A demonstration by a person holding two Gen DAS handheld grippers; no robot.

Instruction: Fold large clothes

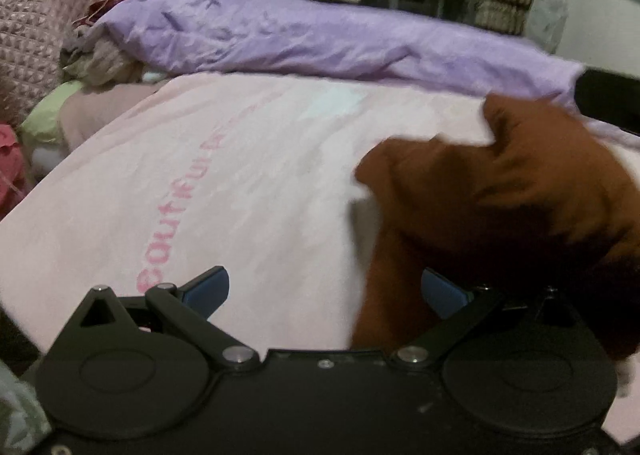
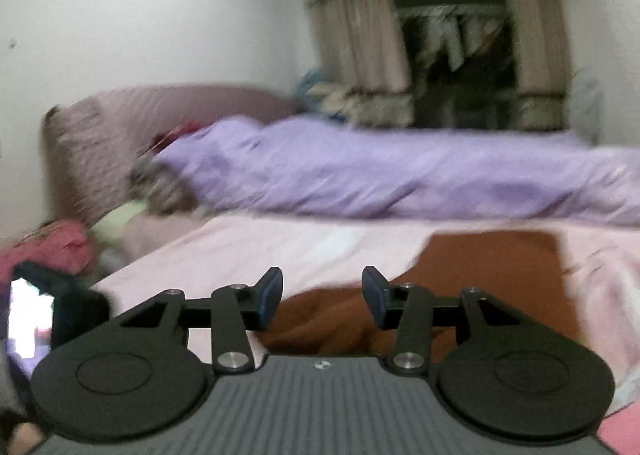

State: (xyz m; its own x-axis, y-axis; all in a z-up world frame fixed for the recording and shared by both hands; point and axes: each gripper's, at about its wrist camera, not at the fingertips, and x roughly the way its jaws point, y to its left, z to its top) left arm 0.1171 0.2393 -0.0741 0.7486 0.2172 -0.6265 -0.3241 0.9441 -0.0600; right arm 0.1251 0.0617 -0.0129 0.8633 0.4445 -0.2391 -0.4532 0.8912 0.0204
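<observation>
A brown garment lies bunched on the pale pink bed sheet, at the right in the left wrist view. My left gripper is open just above the sheet, its right finger at the garment's edge, holding nothing. In the right wrist view the brown garment lies spread flat on the pink sheet. My right gripper is open above its near edge and holds nothing. The right gripper's dark body shows at the far right of the left wrist view.
A rumpled purple duvet lies along the far side of the bed. A quilted headboard, a green pillow and a clothes heap are at the left. Curtains and a window stand behind. A lit phone screen is at the left.
</observation>
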